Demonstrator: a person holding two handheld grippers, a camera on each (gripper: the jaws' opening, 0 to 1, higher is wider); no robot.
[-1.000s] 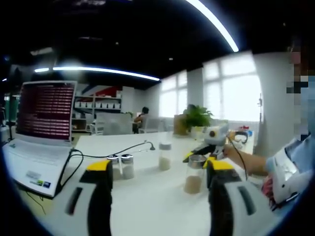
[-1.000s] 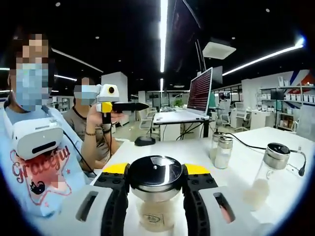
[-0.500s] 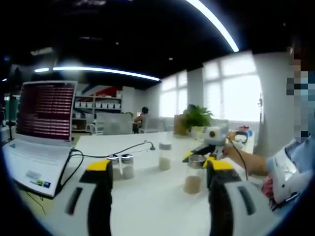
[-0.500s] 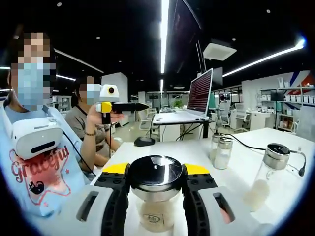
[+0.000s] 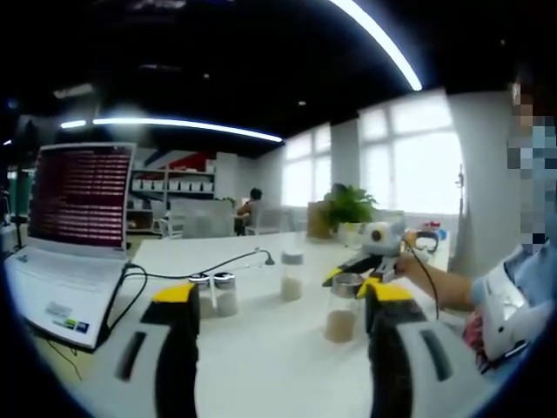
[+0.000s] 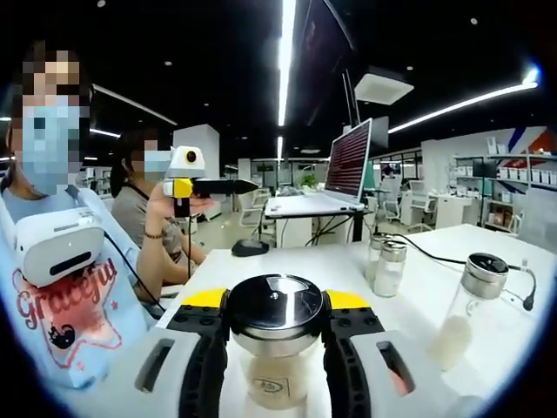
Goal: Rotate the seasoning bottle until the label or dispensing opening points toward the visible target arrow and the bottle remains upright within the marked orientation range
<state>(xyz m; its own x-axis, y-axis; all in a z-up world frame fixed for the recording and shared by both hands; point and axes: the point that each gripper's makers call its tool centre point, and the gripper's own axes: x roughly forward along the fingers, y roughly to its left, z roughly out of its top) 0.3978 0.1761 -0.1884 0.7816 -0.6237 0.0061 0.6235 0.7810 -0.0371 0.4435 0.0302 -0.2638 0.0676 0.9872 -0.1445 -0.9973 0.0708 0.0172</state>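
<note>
The seasoning bottle (image 6: 275,344) stands upright on the white table (image 6: 418,296), its round steel lid (image 6: 275,306) clamped between the two jaws of the right gripper (image 6: 275,324), which press against it on both sides. In the left gripper view the same bottle (image 5: 344,309) shows tan powder in its lower part, with the right gripper (image 5: 355,277) closed around its top. The left gripper (image 5: 283,305) hangs above the table with its jaws spread wide and nothing between them. A second lidded bottle (image 5: 291,276) stands beyond, and a pair of small shakers (image 5: 218,294) sits near a black cable (image 5: 183,277) running to an open laptop (image 5: 74,231). A seated person (image 6: 139,226) watches from behind the table
</note>
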